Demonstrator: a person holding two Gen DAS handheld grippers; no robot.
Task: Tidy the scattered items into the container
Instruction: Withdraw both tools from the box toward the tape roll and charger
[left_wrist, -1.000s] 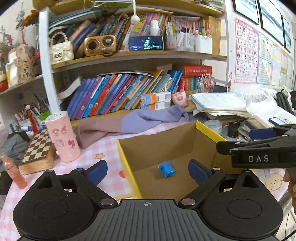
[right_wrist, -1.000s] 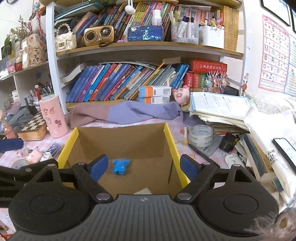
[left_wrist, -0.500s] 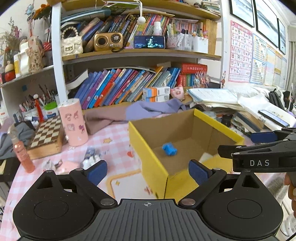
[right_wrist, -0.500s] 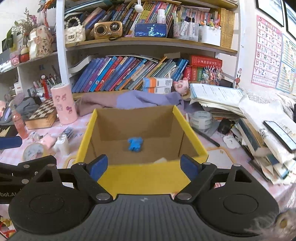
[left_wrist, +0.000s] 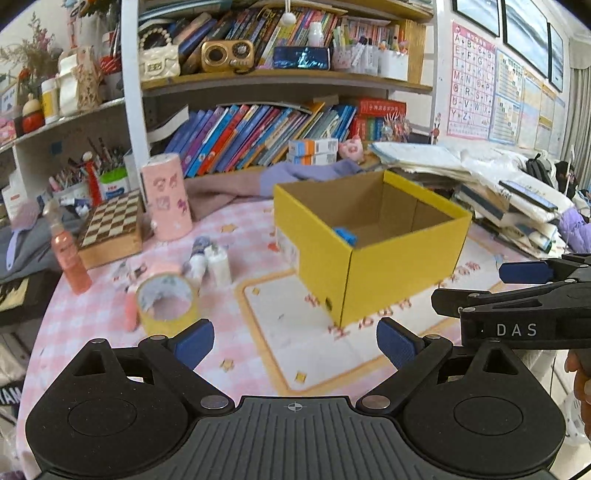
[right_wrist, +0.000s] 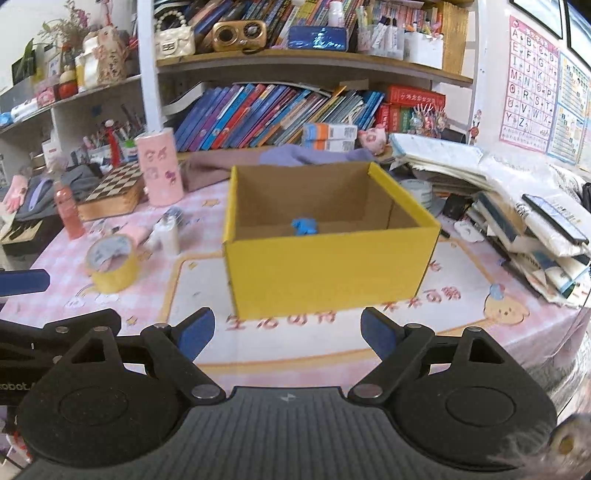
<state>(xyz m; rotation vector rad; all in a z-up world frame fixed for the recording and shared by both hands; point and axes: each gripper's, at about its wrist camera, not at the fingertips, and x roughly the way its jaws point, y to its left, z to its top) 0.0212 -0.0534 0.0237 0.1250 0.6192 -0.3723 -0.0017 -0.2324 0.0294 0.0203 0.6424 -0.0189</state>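
A yellow cardboard box (left_wrist: 402, 266) (right_wrist: 325, 273) stands open on the pink table, with a small blue item (left_wrist: 345, 235) (right_wrist: 304, 226) on its floor. Left of the box lie a yellow tape roll (left_wrist: 166, 308) (right_wrist: 110, 264), a small white bottle (left_wrist: 219, 264) (right_wrist: 167, 236) and a pink-and-blue toy (left_wrist: 197, 254). My left gripper (left_wrist: 295, 341) is open and empty, near the table's front, in front of the box and tape. My right gripper (right_wrist: 286, 332) is open and empty, in front of the box; it shows at the right of the left wrist view (left_wrist: 517, 295).
A pink cylinder (left_wrist: 166, 197) (right_wrist: 159, 166), a chessboard box (left_wrist: 110, 229) (right_wrist: 114, 192) and a pink spray bottle (left_wrist: 68, 258) (right_wrist: 68, 216) stand at the left. Cloth (right_wrist: 295, 158) lies behind the box. Stacked books and papers (right_wrist: 517, 210) fill the right. Bookshelves rise behind.
Both grippers have pulled back and away from the box, from over its opening to in front of it. The loose items left of the box have come into view.
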